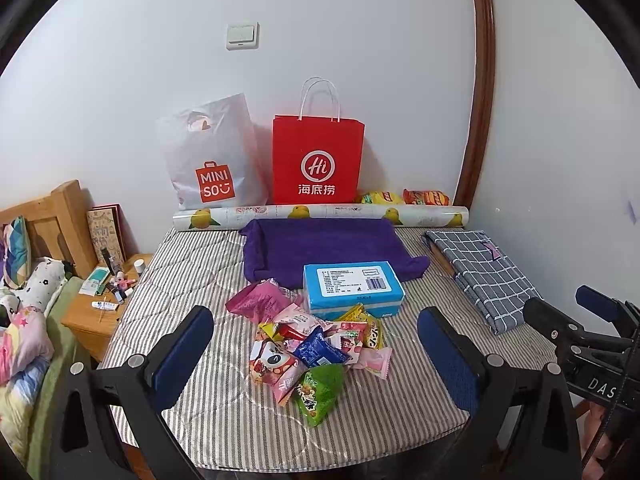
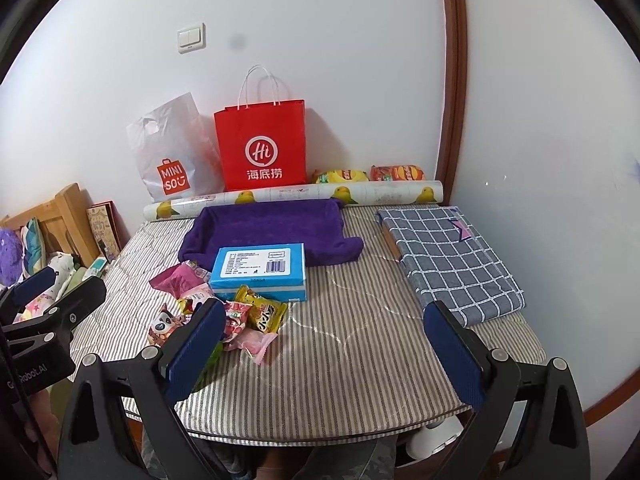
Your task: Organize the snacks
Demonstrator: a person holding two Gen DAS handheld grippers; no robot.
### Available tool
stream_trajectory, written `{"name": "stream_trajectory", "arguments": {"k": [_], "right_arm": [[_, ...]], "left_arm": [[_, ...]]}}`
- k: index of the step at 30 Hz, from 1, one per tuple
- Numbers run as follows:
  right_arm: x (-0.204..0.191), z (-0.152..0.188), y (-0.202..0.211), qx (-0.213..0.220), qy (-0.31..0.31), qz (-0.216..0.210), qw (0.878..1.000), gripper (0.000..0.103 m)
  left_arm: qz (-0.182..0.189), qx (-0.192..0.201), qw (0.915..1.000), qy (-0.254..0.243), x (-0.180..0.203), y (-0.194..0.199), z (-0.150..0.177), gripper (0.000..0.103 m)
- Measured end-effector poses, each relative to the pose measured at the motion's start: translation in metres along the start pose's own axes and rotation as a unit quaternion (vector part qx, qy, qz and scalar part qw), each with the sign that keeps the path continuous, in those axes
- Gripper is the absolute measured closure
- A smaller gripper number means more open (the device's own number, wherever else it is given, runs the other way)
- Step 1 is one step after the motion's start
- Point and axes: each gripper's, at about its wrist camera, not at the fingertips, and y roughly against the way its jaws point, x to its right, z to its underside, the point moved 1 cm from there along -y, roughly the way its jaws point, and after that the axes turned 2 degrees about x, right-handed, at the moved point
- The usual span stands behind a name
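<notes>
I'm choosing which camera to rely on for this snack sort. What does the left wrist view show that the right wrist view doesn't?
Only the left wrist view shows the whole snack pile, including the green packet and blue packet, plus the nightstand with its clutter. Only the right wrist view shows the table's front edge and a purple plush; there its left finger hides part of the pile. Both show the blue box, purple towel, red bag, Miniso bag, and both grippers open: left, right.
</notes>
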Motion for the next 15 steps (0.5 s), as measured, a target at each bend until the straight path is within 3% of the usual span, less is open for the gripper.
{"name": "stream_trajectory", "arguments": {"k": [15], "right_arm": [[0.0002, 0.0031, 0.0002, -0.001, -0.002, 0.0, 1.0, 0.005]], "left_arm": [[0.0, 0.001, 1.0, -0.003, 0.0003, 0.0006, -0.0002, 0.0]]}}
